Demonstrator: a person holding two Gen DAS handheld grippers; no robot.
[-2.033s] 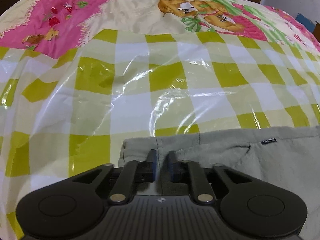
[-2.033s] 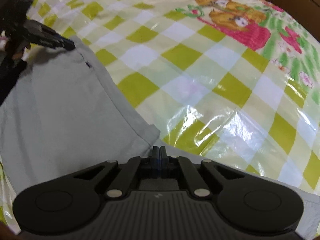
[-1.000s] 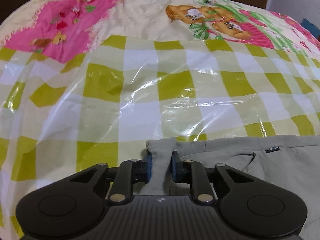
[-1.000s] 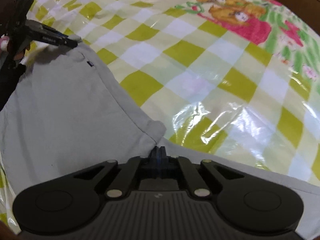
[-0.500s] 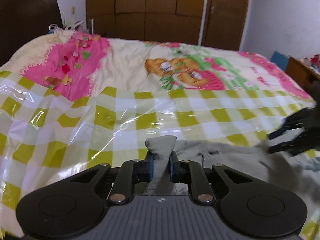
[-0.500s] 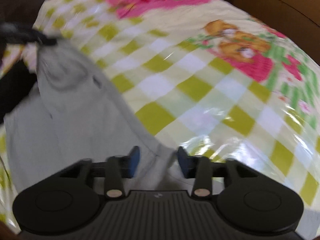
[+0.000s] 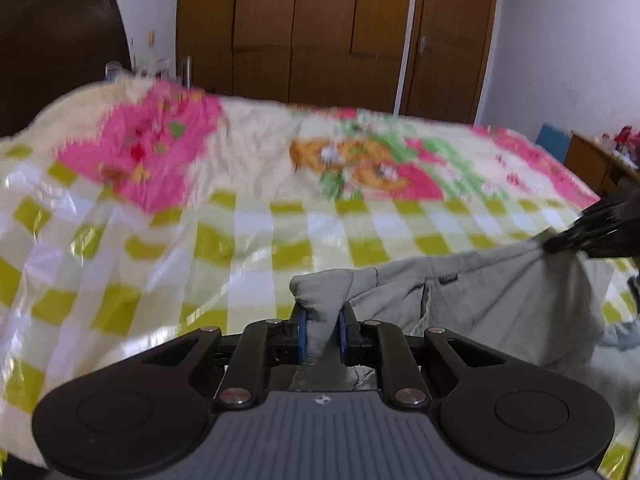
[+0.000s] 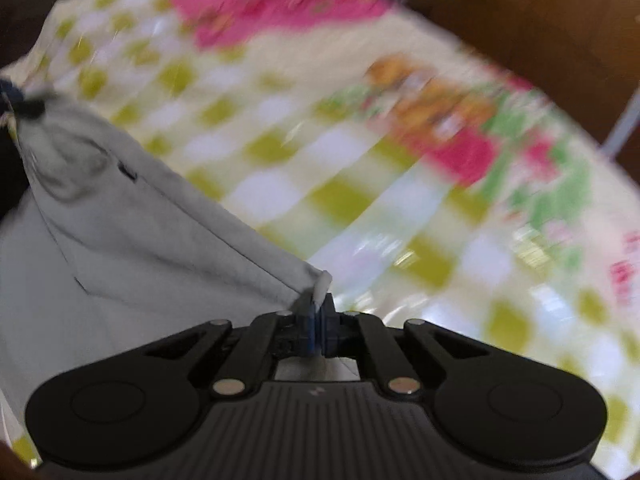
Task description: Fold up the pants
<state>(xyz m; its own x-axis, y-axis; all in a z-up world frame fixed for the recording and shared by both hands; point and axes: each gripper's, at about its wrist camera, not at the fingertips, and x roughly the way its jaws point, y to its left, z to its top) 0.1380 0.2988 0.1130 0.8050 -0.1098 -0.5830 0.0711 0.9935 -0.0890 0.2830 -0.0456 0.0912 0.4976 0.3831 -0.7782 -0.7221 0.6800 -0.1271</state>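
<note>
Pants [image 7: 500, 288] hang in the air between your two hands, lifted above the bed [image 7: 248, 232] with its green-checked plastic sheet. Your left tool [image 7: 320, 330] is clamped on a bunched corner of the grey cloth, a thick wad showing between its blue pads. Your right tool [image 8: 317, 330] is pinched tight on the opposite corner, only a thin edge of fabric poking out past the tips.

To do this step well, I'd say keep both hands level and drawn apart so the top edge stays taut, then let the legs hang free before you lay them down. The right grip looks shallow; move gently so the corner doesn't slip out. Both views are blurred, so slowing down would likely help the cloth settle flat.

Compared with two seconds ago, much has changed. Then the pants lay flat on the bed, your left tool stood slightly open just over the waistband, and your right was closed at the hem. Half a second ago the right one opened wide; now it has closed on the fabric. The wardrobe [image 7: 332, 32] has come into view as you raised your left hand.
</note>
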